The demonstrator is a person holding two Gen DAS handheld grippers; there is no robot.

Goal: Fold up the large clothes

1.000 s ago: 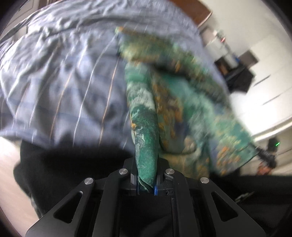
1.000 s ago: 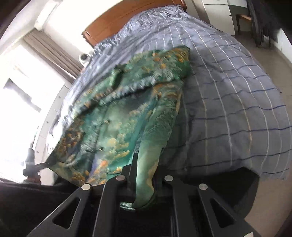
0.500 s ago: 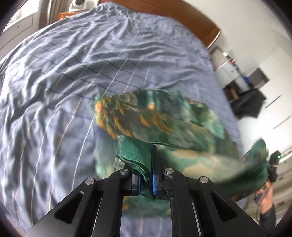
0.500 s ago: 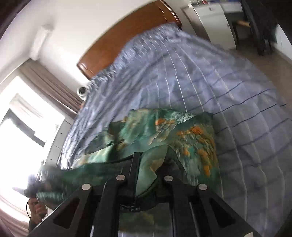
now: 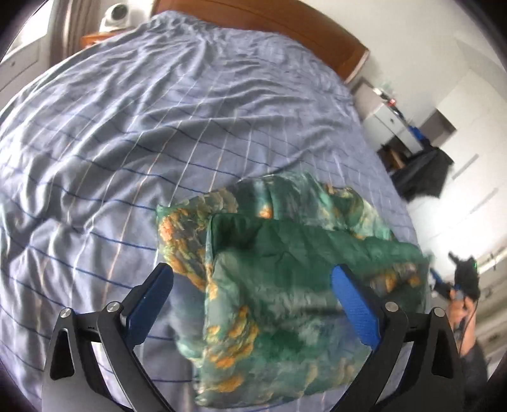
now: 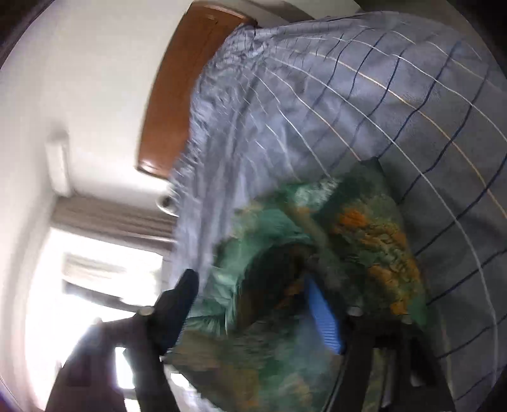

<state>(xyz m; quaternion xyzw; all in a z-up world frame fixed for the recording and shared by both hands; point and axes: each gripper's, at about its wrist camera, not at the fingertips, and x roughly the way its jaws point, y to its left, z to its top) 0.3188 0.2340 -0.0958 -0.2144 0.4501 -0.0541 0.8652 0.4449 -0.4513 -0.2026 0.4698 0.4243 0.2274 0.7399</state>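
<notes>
Green cloth (image 5: 285,285) now dropped, folded over on bed (image 5: 158,126), lower middle; left hand-held gripper (image 5: 252,294) and right hand-held gripper (image 6: 253,304) opening, letting go so fold stays.

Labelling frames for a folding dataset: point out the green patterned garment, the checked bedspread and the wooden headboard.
green patterned garment (image 5: 285,285), left wrist view, folded top layer
blue checked bedspread (image 5: 142,126), left wrist view, bare middle
brown wooden headboard (image 5: 285,22), left wrist view, top rail

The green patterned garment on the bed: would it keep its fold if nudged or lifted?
Probably not. The garment looks thin and floppy, bunching in soft wrinkles. Its slight sheen hints it may slide on the bedspread. It likely droops from any pinch.
</notes>
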